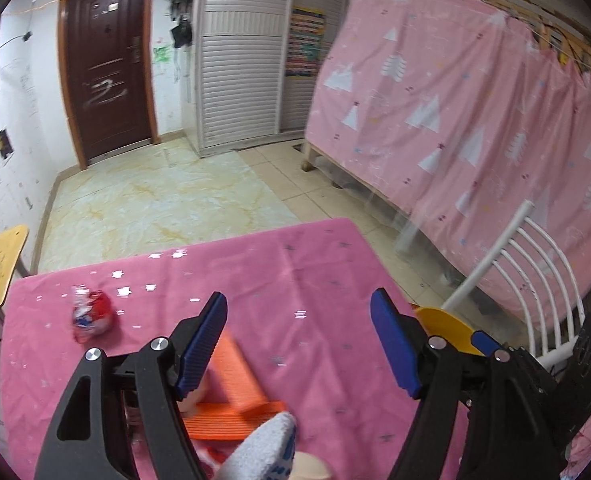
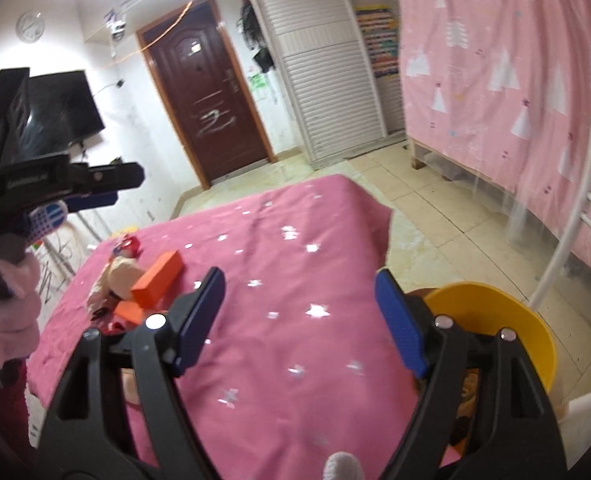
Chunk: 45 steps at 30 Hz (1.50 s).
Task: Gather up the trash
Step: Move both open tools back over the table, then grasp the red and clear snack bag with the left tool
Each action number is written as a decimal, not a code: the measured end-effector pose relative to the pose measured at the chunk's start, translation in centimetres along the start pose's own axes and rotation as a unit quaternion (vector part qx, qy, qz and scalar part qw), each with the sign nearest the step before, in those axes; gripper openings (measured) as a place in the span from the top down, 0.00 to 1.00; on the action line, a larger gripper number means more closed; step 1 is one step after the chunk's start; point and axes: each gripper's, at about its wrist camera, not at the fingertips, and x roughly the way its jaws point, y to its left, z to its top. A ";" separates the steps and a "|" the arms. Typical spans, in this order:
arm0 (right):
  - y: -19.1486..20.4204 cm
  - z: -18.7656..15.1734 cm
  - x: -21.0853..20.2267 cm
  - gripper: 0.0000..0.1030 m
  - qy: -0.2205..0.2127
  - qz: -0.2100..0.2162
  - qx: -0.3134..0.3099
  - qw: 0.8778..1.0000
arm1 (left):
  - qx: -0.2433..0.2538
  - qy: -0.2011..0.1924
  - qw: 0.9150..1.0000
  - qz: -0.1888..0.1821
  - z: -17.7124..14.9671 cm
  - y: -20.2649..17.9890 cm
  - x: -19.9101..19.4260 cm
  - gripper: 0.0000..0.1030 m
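Right gripper (image 2: 299,320) is angling downward over the pink tablecloth (image 2: 295,400), jaws spread and empty; the yellow bin (image 2: 527,332) is sitting beside it. Left gripper (image 1: 299,340), likewise released, is hovering above orange boxes (image 1: 235,372); a red wrapper (image 1: 93,314) is lying farther left.

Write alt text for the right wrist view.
The right hand-held gripper, jaws apart and empty, hovers over a pink tablecloth; orange boxes and wrappers lie far left, a yellow bin at right.
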 end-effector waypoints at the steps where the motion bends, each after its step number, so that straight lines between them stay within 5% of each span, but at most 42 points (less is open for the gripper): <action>1: 0.7 0.1 0.3 0.27 0.003 0.004 -0.007 1.000 | -0.004 -0.001 1.000 0.005 0.1 0.9 -0.1 0.35; 28: 17.9 0.0 7.6 0.27 0.080 0.112 -0.173 0.975 | -0.119 0.034 0.985 0.122 -0.4 21.3 3.2 0.34; 45: 20.4 -0.4 11.1 0.27 0.128 0.112 -0.210 0.963 | -0.112 0.103 0.980 0.130 -1.8 22.9 9.6 0.34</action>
